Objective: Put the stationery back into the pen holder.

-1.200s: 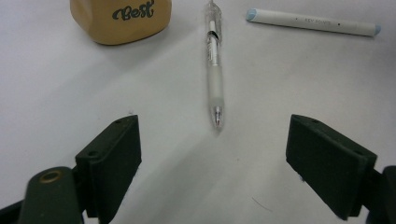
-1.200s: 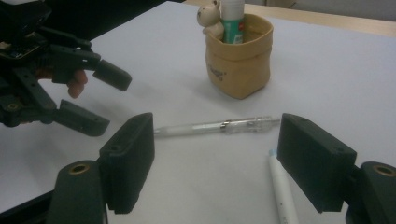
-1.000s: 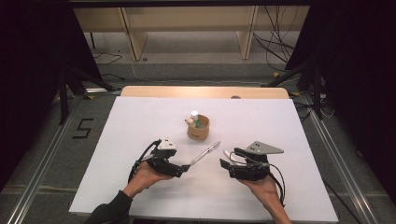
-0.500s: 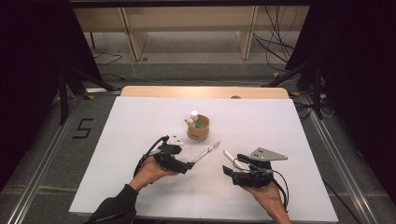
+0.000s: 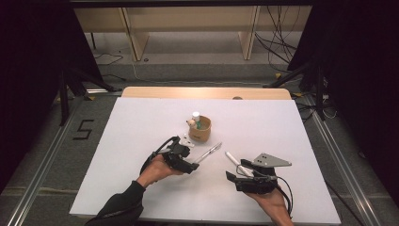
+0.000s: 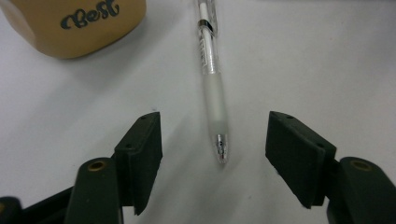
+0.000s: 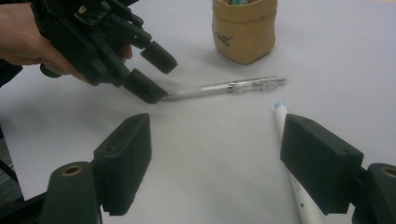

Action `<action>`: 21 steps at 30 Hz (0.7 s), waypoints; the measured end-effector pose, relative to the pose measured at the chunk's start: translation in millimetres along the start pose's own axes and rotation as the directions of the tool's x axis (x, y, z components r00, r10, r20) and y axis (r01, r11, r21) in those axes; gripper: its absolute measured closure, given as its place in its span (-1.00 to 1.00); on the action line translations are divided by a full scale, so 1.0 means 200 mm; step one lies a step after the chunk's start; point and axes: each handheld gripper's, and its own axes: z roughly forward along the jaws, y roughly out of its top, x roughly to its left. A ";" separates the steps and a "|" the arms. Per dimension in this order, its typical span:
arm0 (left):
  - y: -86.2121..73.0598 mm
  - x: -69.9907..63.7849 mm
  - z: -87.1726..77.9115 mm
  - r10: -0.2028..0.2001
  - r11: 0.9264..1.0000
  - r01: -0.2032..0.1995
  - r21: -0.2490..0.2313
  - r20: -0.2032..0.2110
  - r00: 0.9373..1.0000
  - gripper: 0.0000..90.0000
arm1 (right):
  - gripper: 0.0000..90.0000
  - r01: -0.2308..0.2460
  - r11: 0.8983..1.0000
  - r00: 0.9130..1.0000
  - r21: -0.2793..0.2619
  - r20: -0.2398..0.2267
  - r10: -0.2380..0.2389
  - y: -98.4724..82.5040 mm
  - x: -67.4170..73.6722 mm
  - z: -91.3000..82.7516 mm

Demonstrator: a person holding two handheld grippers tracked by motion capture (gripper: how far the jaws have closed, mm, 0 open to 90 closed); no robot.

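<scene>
A clear pen (image 5: 209, 151) lies on the white table, its tip toward my left gripper (image 5: 190, 167). In the left gripper view the pen (image 6: 210, 60) points down between the jaws. My left gripper (image 6: 215, 135) has just been closing, but its pads still stand apart from the pen tip on both sides. A tan pot (image 5: 200, 131) marked "Best" (image 6: 74, 28) stands just beyond, holding white sticks. My right gripper (image 5: 236, 170) is open near the front edge, and a white marker (image 7: 282, 121) lies by its right jaw. The right gripper view also takes in the left gripper (image 7: 156, 74) at the pen (image 7: 224, 87).
The white tabletop (image 5: 141, 122) stretches wide to the left and back of the pot. A wooden strip (image 5: 207, 92) borders its far edge. Cables and dark stands sit on the floor beyond and to the right.
The left gripper has slid toward the pen's tip and its jaws have narrowed around it. The right hand has hardly moved.
</scene>
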 end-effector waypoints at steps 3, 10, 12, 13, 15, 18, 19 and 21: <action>0.01 0.00 0.01 0.002 1.000 -0.002 0.017 0.002 1.000 -0.09 | -0.43 0.001 1.000 1.000 0.005 -0.002 -0.001 -0.01 0.00 0.00; 0.03 0.01 0.04 0.012 0.999 -0.012 0.033 0.000 1.000 0.14 | -0.43 -0.004 1.000 1.000 0.007 0.001 0.004 -0.01 0.00 0.00; 0.05 0.01 0.04 0.014 0.999 -0.015 0.035 0.011 1.000 0.19 | -0.43 -0.005 1.000 1.000 0.008 -0.001 0.005 -0.01 0.00 0.00; 0.05 0.00 0.04 0.012 0.999 -0.012 0.039 0.015 1.000 0.21 | -0.43 -0.004 1.000 1.000 0.008 -0.002 0.004 -0.01 0.00 0.00; 0.06 0.00 0.05 0.001 0.999 -0.002 0.042 0.015 1.000 0.22 | -0.43 -0.004 1.000 1.000 0.009 -0.003 0.004 -0.02 0.00 0.00; 0.07 0.00 0.07 -0.012 0.998 0.011 0.054 0.017 1.000 0.25 | -0.43 -0.004 1.000 1.000 0.008 -0.003 0.004 -0.02 0.00 0.00; 0.07 0.00 0.08 -0.009 0.998 0.008 0.059 0.016 1.000 0.27 | -0.43 -0.003 1.000 1.000 0.007 -0.003 0.003 -0.02 0.00 0.00; 0.08 0.00 0.09 -0.018 0.998 0.018 0.056 0.014 1.000 0.31 | -0.42 -0.005 1.000 1.000 0.006 -0.003 0.005 -0.02 0.00 0.00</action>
